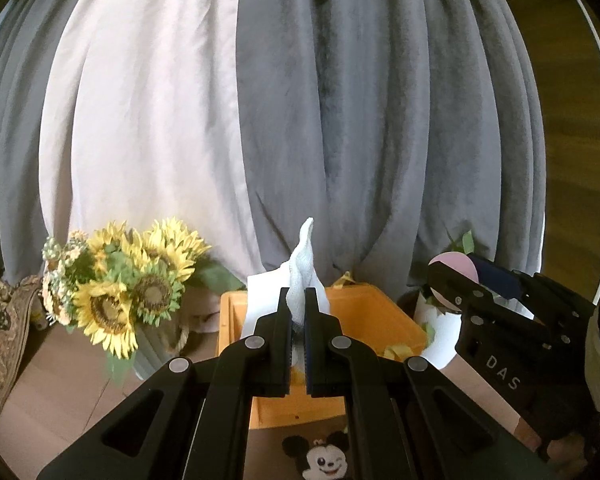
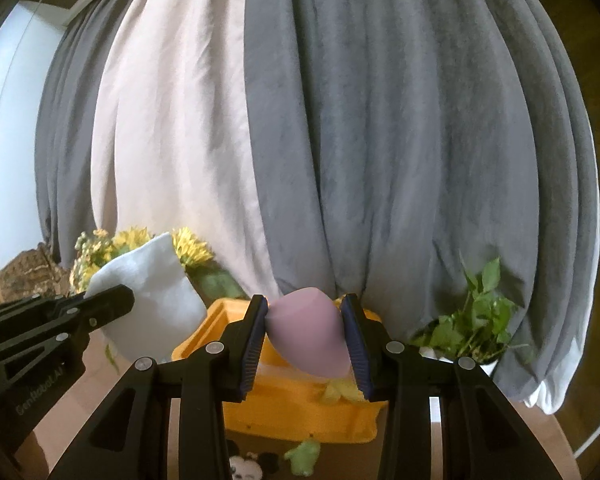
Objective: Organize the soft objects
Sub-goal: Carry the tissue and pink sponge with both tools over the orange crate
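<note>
My left gripper (image 1: 299, 298) is shut on a white cloth (image 1: 305, 264), whose folded edge stands up between the pads. From the right wrist view the same cloth (image 2: 156, 304) hangs as a pale sheet from the left gripper (image 2: 128, 300). My right gripper (image 2: 305, 316) is shut on a pink egg-shaped sponge (image 2: 306, 330); in the left wrist view that sponge (image 1: 454, 270) shows in the right gripper (image 1: 466, 276) at the right. Both are held above an orange bin (image 1: 380, 312) (image 2: 284, 400) on the brown table.
A sunflower bouquet (image 1: 132, 284) stands left of the bin. A potted green plant (image 2: 476, 320) stands to its right. Grey and white curtains (image 1: 300, 120) hang close behind. A small green toy (image 2: 304, 456) and a cartoon mouse picture (image 1: 324, 458) lie in front of the bin.
</note>
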Action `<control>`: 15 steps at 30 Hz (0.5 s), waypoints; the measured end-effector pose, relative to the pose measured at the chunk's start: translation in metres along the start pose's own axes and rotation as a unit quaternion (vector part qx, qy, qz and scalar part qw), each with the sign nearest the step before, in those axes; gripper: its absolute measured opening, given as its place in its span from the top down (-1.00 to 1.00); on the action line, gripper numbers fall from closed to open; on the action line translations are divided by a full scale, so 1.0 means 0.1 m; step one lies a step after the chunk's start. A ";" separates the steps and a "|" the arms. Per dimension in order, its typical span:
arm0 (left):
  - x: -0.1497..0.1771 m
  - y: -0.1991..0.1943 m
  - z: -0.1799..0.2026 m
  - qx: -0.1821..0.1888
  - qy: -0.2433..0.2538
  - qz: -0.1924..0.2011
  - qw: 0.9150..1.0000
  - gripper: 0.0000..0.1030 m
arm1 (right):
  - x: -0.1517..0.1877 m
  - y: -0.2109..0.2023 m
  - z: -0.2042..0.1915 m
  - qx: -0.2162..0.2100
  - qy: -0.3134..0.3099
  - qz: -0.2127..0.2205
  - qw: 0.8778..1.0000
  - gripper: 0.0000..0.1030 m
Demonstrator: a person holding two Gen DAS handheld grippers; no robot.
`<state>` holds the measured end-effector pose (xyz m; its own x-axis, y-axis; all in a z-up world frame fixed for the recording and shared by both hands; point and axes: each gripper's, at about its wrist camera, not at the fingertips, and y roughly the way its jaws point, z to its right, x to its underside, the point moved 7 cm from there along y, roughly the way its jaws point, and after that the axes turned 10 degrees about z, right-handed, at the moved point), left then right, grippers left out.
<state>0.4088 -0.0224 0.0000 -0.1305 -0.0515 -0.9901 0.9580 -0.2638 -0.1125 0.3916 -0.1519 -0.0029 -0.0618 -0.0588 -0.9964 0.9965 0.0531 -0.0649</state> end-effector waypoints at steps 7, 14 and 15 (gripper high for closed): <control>-0.07 0.32 -0.05 0.003 0.006 0.000 1.000 0.88 | -0.03 0.33 0.06 0.003 0.014 -0.003 1.000 0.23; -0.04 0.70 -0.09 0.006 0.006 -0.012 1.000 0.88 | 0.06 0.70 0.15 0.011 0.019 -0.019 1.000 0.23; -0.02 0.77 -0.10 0.008 0.005 -0.016 1.000 0.88 | 0.08 0.76 0.16 0.012 0.019 -0.023 0.999 0.23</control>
<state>0.4850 -0.0333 -0.0070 -0.1591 -0.0323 -0.9867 0.9491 -0.2801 -0.1438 0.4681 -0.1644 -0.0151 -0.1096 -0.0226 -0.9937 0.9935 0.0283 -0.1102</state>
